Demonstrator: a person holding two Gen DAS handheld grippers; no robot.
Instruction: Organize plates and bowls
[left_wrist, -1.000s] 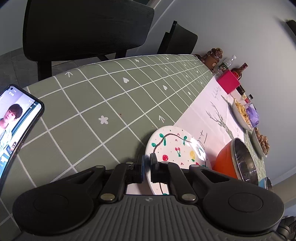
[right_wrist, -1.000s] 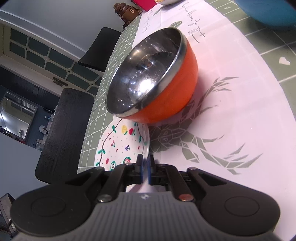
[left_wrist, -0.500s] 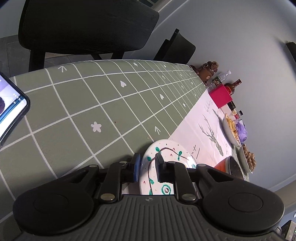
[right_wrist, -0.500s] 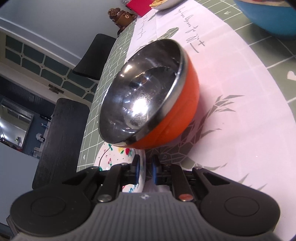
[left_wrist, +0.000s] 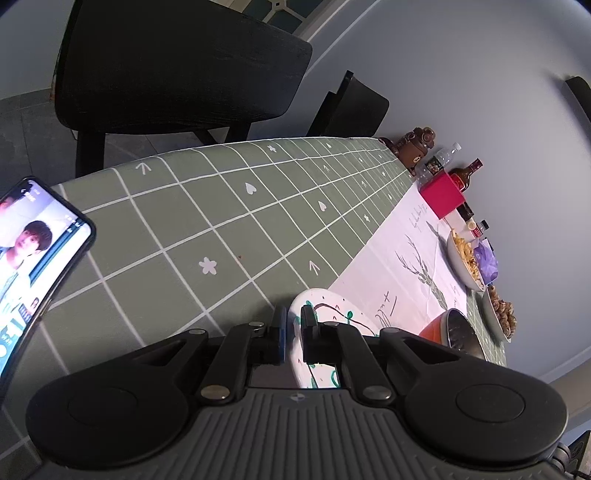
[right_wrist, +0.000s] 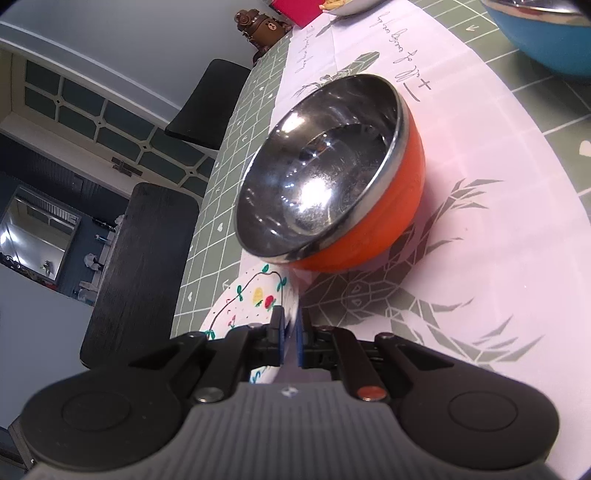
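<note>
A white plate painted with fruit and vines (left_wrist: 334, 314) lies at the near edge of the pale deer-print runner. My left gripper (left_wrist: 294, 328) has its jaws closing, and its pads pinch the plate's near rim. In the right wrist view the same plate (right_wrist: 247, 306) lies at lower left, partly under the gripper. My right gripper (right_wrist: 291, 332) has its jaws closing on that plate's right edge. An orange bowl with a steel inside (right_wrist: 399, 229) stands just beyond the plate, and is seen again (left_wrist: 437, 328) to its right. A blue bowl (right_wrist: 546, 40) is at the top right.
A lit phone (left_wrist: 33, 266) lies on the green checked tablecloth (left_wrist: 221, 221) at left. Black chairs (left_wrist: 177, 66) stand beyond the table's far edge. Along the wall are a bear figure (left_wrist: 415, 147), bottles, a red box (left_wrist: 441, 194) and two dishes of food (left_wrist: 465, 258).
Both grippers opened their jaws a little around the plate's edge half a second ago and have closed on it again. The right view has shifted, so the orange bowl now appears farther back.
</note>
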